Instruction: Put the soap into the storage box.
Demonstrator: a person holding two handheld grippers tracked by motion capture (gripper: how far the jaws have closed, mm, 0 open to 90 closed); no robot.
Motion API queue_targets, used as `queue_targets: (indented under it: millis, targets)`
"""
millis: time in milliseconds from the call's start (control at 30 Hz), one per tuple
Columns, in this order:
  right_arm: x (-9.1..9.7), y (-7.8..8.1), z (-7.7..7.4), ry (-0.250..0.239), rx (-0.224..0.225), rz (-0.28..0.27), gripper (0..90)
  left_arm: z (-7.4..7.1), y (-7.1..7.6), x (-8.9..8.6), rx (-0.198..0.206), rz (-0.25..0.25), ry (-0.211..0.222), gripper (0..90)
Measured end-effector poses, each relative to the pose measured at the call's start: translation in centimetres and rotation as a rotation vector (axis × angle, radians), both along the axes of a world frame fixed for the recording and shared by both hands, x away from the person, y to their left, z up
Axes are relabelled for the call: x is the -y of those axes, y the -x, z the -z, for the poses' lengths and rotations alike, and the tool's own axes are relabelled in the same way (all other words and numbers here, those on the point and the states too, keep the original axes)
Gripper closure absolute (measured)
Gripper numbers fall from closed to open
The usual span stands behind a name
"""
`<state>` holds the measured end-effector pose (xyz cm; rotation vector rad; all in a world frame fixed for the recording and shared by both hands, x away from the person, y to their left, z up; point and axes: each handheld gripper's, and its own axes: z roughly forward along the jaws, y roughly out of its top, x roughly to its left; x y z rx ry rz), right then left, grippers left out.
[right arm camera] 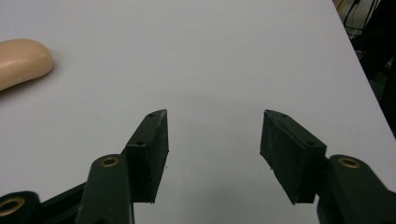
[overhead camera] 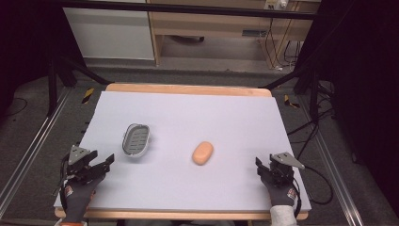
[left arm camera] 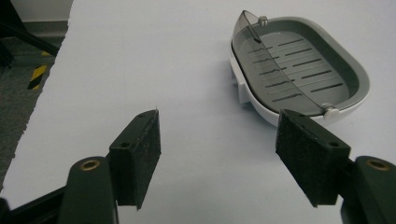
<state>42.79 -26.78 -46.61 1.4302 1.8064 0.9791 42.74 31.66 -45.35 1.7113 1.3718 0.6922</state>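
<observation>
A grey soap dish (overhead camera: 136, 140) with a slotted tray and white base sits left of centre on the white mat (overhead camera: 197, 113). In the left gripper view the dish (left arm camera: 303, 74) lies just beyond my right jaw. An orange-tan bar of soap (overhead camera: 203, 153) lies near the middle, apart from the dish; its end (right arm camera: 21, 60) shows at the far left of the right gripper view. My left gripper (overhead camera: 104, 160) (left arm camera: 219, 126) rests open at the mat's near left corner, nothing between the jaws. At the near right my right gripper (overhead camera: 264, 162) (right arm camera: 212, 121) is open and holds nothing.
The mat covers a wooden table whose edge (overhead camera: 188, 88) shows at the back. Grey floor, metal rails and black frame legs surround it. Cables trail on the floor at the right (overhead camera: 324, 188). A cabinet stands behind.
</observation>
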Motion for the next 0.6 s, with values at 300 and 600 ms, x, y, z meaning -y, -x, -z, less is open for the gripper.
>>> queue_targets:
  millis: [300,600]
  targets:
    - [-0.2,0.1,-0.1,0.005,0.003,-0.014,41.2,-0.5,0.4,0.9,0.004,0.014,-0.009,30.2]
    - [-0.2,0.2,0.0,0.008,0.0,-0.012,40.6,-0.9,0.5,1.6,0.009,0.034,0.007,28.6]
